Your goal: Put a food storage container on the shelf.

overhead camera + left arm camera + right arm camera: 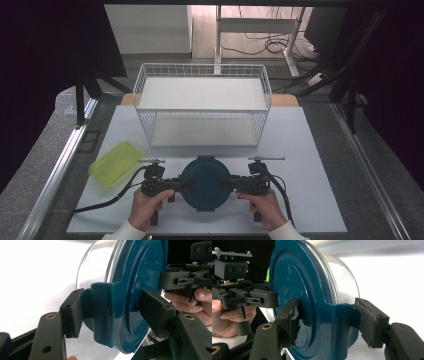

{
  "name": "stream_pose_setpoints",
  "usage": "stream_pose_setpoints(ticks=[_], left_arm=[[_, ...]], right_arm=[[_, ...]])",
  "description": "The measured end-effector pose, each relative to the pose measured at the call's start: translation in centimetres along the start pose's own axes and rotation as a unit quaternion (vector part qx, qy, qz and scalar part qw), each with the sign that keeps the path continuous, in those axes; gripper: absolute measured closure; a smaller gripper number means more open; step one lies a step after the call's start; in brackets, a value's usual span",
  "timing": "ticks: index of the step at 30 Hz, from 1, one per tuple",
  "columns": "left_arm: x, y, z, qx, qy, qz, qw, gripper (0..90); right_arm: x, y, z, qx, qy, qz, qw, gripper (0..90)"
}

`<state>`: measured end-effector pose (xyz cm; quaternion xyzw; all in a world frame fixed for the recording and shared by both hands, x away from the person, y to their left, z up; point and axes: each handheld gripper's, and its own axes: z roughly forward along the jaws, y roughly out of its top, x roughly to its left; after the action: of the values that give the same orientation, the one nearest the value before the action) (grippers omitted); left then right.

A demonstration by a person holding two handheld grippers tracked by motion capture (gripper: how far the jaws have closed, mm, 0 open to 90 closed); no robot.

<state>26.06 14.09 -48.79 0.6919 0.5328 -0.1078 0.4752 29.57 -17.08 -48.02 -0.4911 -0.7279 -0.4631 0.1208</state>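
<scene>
A round clear container with a dark teal lid (pixel 205 175) sits near the front of the white board, between my two grippers. My left gripper (pixel 188 184) comes in from its left side. In the left gripper view its pads (pixel 72 313) press on a teal lid clip (pixel 102 315) and on the lid's top face (pixel 140 272). My right gripper (pixel 224 182) meets the container from the right. There one pad (pixel 292 322) lies on the lid face (pixel 294 277) and the other against the clip (pixel 344 322). Whether the container rests on the board I cannot tell.
A white two-tier wire basket (pixel 202 105) stands just behind the container. A flat box with a yellow-green lid (pixel 115 162) lies at the left of the board (pixel 310 150). A metal rail (pixel 60 165) runs along the left side. Black curtains flank the table.
</scene>
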Motion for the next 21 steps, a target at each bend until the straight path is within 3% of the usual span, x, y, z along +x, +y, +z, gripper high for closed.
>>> stream_pose_setpoints(ticks=[3, 10, 21], left_arm=[[-0.6, 0.5, -0.4, -0.007, 0.006, 0.014, 0.9999, 37.8], [-0.6, 1.0, -0.5, -0.011, -0.008, 0.007, 0.9999, 38.7], [-2.2, 3.2, -1.8, -0.023, -0.003, 0.028, 0.9993, 38.6]], right_arm=[[0.1, 0.3, -0.3, -0.005, 0.008, 0.001, 1.0, 38.8], [0.6, 1.1, -0.9, -0.012, 0.003, -0.013, 0.9999, 38.9], [1.9, 2.9, -2.0, -0.031, 0.004, -0.027, 0.9992, 38.9]])
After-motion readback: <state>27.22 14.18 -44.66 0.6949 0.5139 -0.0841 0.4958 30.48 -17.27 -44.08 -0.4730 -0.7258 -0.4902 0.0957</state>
